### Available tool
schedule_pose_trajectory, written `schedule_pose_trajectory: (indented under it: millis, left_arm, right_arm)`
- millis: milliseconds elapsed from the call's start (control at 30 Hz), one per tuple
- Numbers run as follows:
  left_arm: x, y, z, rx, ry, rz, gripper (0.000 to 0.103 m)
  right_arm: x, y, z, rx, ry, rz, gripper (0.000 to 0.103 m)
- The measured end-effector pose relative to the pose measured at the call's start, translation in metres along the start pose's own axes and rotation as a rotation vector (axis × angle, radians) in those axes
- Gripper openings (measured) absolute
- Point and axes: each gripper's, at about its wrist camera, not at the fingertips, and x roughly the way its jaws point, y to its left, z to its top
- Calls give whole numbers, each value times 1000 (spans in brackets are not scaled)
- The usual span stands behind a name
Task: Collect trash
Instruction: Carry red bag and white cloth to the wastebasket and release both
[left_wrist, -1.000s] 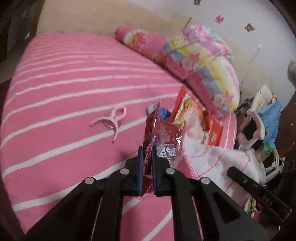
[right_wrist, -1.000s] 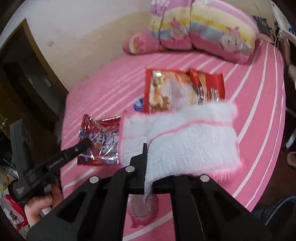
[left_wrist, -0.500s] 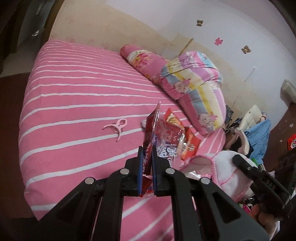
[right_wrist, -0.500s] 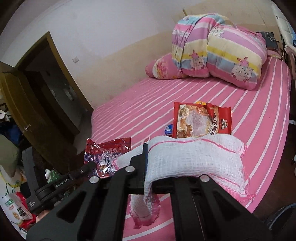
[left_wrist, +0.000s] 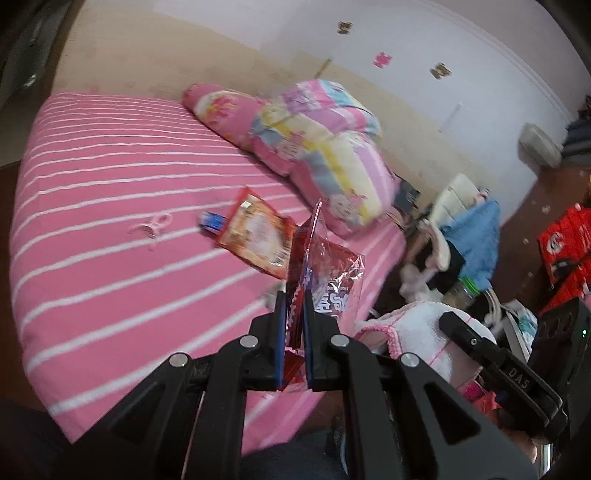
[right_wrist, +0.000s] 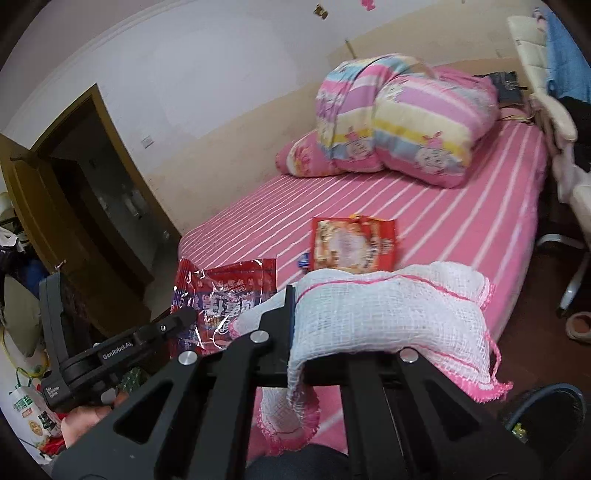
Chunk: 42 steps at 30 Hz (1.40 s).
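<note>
Two closed grippers, left (left_wrist: 294, 325) on red wrapper (left_wrist: 325, 273), right (right_wrist: 295, 332) on white cloth (right_wrist: 388, 310), over striped pink bed (left_wrist: 110, 206).

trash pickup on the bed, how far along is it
Midway. In hand: the left gripper is shut on the red snack wrapper, and the right gripper holds a white mesh cloth. Left on the pink striped bed: the orange snack bag and a small blue wrapper beside it. No bin is visible.

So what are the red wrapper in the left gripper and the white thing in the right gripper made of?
The red wrapper looks like thin glossy plastic film: it creases and glints. The white cloth looks like soft open-weave cotton gauze with pink stitched edging, draping limply.
</note>
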Motion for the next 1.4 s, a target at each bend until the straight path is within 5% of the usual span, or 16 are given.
schedule_pose_trajectory:
  millis: [300,733,1267,1333,1367,1400]
  left_arm:
    - [36,-79,-42,86,112,-108,8]
    - [124,-171,-130,226,400,-212,8]
    - [268,-251,-283,440,874,-206,8]
    - [282,-256,-302,470,916,-245,15]
    - [288,-255,-309,454,946,-275,18]
    - [296,-251,-317,422,980,-260,35]
  right_arm:
    - [-73,-72,-17,88,-34,-124,4]
    - [-125,-177,-65,205,9,-309,4]
    - [-93,-316,-168,338,340,-544,5]
    - [-90,-335,-178,355,360,-563,13]
    - [-90,-340,-182,360,375,-564,35]
    - [-90,-348,-187,374,394,-589,42]
